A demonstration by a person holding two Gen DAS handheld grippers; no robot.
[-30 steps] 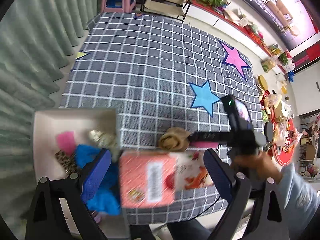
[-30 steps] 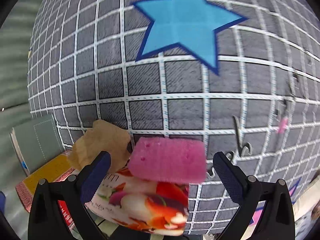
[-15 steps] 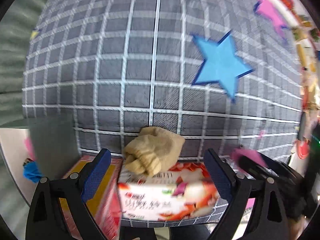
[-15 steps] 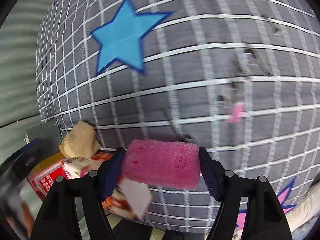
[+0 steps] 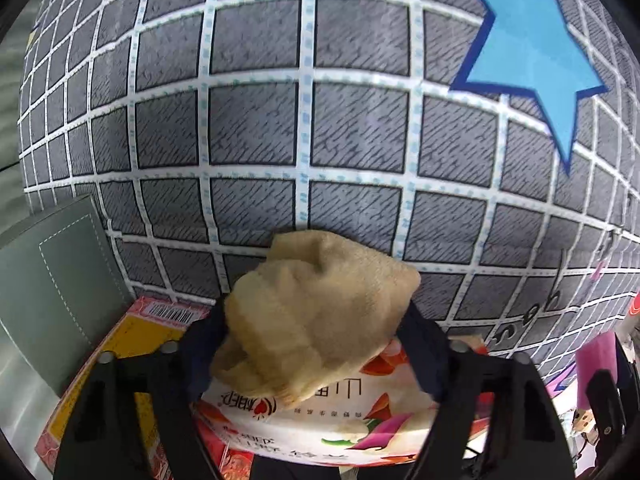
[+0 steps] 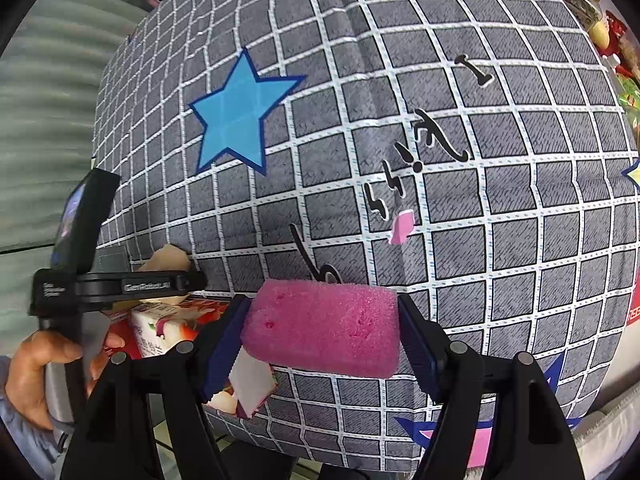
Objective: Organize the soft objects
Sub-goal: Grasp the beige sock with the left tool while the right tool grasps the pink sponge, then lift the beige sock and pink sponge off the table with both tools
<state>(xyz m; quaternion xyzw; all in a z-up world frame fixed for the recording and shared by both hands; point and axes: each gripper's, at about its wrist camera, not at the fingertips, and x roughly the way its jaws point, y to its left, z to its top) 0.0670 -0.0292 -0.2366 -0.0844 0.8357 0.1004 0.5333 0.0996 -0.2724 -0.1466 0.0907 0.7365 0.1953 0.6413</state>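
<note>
Mid-task: our left gripper [image 5: 316, 344] pinches the tan cloth bundle [image 5: 316, 312] above the snack box [image 5: 304, 420]; our right gripper [image 6: 322, 344] clamps the pink sponge [image 6: 324, 330]. Neither is stowed yet.

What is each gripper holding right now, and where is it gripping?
The left gripper pinches a tan cloth across its bunched sides. The right gripper clamps a pink sponge by its two short ends.
</note>
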